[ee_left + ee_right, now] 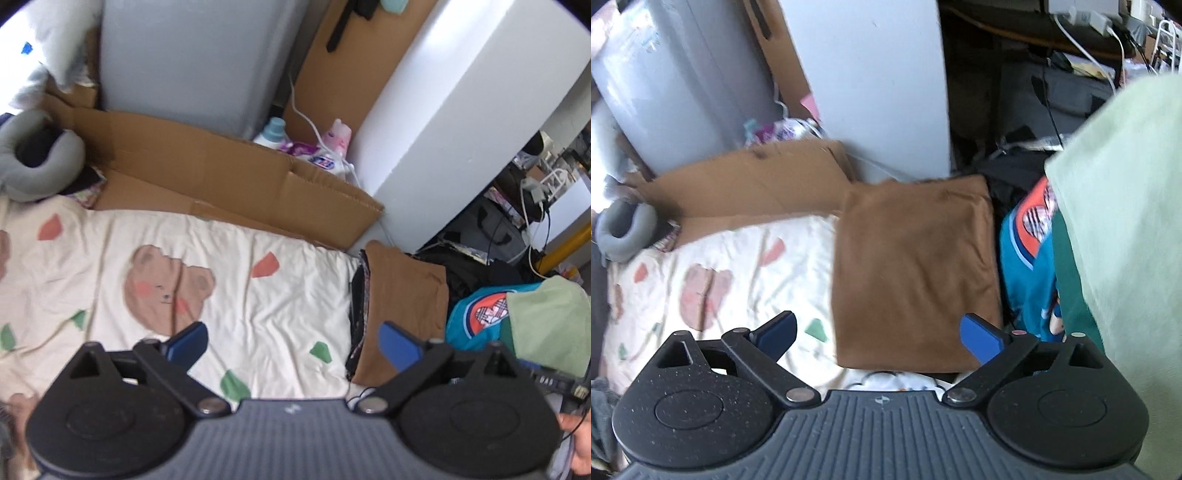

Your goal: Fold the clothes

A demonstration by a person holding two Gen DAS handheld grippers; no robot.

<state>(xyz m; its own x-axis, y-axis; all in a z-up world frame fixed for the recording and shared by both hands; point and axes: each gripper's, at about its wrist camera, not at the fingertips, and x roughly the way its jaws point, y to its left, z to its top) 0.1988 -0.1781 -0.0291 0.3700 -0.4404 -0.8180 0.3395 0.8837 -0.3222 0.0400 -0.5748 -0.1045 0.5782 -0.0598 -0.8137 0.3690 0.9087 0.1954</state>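
Left wrist view: left gripper (291, 343) hangs above the bed, blue fingers (186, 341) spread wide, nothing between them. Right wrist view: right gripper (879, 338) likewise wide apart and empty, over the near edge of the brown garment (916, 273).

Brown garment lies folded into a flat rectangle at the edge of the bear-print bedsheet (221, 266), topping a short stack of folded clothes (356, 314) (dark and patterned edges show beneath it in the left wrist view; number of layers unclear). Just beside it, a teal garment with an orange patch (1030, 266) sits crumpled, partly under a pale green cloth (1119, 229) and a darker green one (1067, 280).

Handling, as I judge it: all soft, light, limp knit; no stiffness, will sag and drape when lifted. Best taken at a hem or shoulder seam with both grippers, well apart, so it hangs flat. Teal garment looks the likeliest next piece; its edges are buried, so pinch an exposed fold first.

Count: two grippers, one brown folded garment, one teal, one pale green, one dark green, one grey neck pillow (40, 155), flattened cardboard (207, 173) (pieces not separable).
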